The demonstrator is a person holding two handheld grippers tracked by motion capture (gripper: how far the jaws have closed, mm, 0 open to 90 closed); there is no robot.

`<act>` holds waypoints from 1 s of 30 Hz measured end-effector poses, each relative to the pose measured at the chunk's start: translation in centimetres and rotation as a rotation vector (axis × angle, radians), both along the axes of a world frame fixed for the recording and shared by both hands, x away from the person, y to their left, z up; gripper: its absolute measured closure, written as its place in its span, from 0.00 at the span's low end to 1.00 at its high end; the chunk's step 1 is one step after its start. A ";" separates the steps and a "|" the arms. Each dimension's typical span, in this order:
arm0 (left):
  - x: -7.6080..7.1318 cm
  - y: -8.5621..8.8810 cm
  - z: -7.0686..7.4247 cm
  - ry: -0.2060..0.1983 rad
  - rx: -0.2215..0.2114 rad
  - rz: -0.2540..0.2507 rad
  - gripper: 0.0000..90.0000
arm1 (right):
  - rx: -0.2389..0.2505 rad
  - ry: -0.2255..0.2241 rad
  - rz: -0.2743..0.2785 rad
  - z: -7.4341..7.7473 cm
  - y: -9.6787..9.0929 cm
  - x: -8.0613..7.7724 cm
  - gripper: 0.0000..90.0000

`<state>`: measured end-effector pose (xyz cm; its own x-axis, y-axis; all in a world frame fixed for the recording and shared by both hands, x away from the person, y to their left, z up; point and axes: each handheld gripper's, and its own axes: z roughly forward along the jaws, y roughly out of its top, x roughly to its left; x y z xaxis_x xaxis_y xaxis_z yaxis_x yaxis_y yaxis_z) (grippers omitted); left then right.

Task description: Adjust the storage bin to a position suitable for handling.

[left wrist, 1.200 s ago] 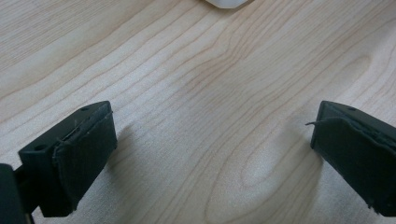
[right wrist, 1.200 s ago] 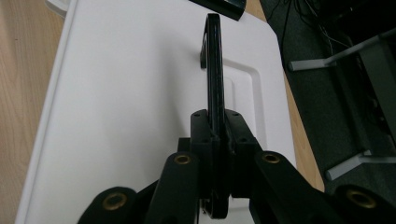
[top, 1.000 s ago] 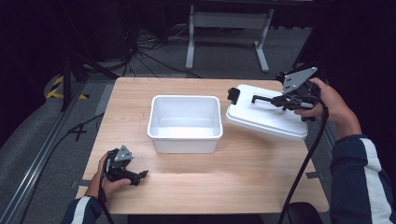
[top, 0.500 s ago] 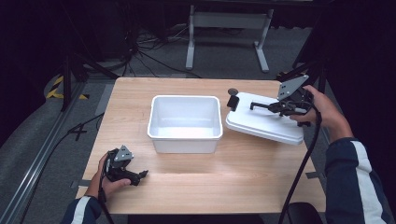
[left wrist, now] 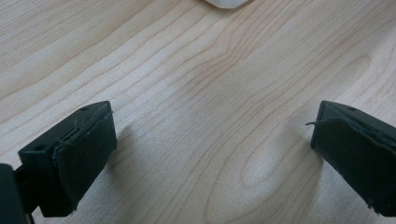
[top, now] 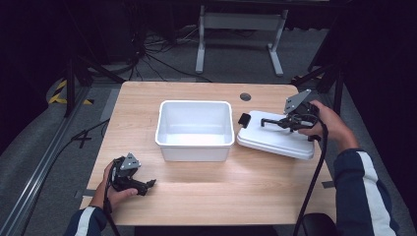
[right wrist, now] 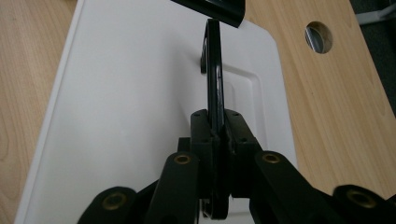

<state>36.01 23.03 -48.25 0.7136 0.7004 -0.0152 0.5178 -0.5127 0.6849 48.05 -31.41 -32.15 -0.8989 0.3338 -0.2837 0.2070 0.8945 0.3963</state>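
Under the right gripper (top: pixel 275 122), the lid (top: pixel 275 140), handle-clamped.

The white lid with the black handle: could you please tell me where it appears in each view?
High view: white lid, right of the bin.
Left gripper view: not in it.
Right gripper view: lid spans the centre, handle clamped.
Shared landmark: the table's round hole.
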 end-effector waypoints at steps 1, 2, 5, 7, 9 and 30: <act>0.0 0.0 0.0 -0.004 -0.003 0.002 0.01 | 0.000 0.005 0.005 -0.1 0.0 0.1 0.94; 0.0 0.0 0.0 -0.004 -0.003 0.002 0.01 | 0.000 0.005 0.005 -0.1 0.0 0.1 0.94; 0.0 0.0 0.0 -0.001 0.000 0.000 0.01 | -0.001 0.011 -0.007 -0.7 -0.1 0.2 0.93; 0.0 0.0 0.0 0.001 0.001 0.000 0.01 | -0.003 0.010 -0.011 -1.0 -0.1 0.3 0.93; 0.0 0.0 0.0 0.002 0.000 -0.001 0.01 | -0.002 0.017 -0.016 -1.3 -0.1 0.4 0.93; 0.0 0.0 0.0 0.000 0.001 0.000 0.01 | 0.021 0.046 -0.049 -3.7 -0.1 1.3 0.93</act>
<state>36.02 23.03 -48.24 0.7139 0.7001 -0.0148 0.5177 -0.5134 0.6844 49.35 -31.48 -35.81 -0.8932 0.3835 -0.2348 0.2691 0.8742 0.4042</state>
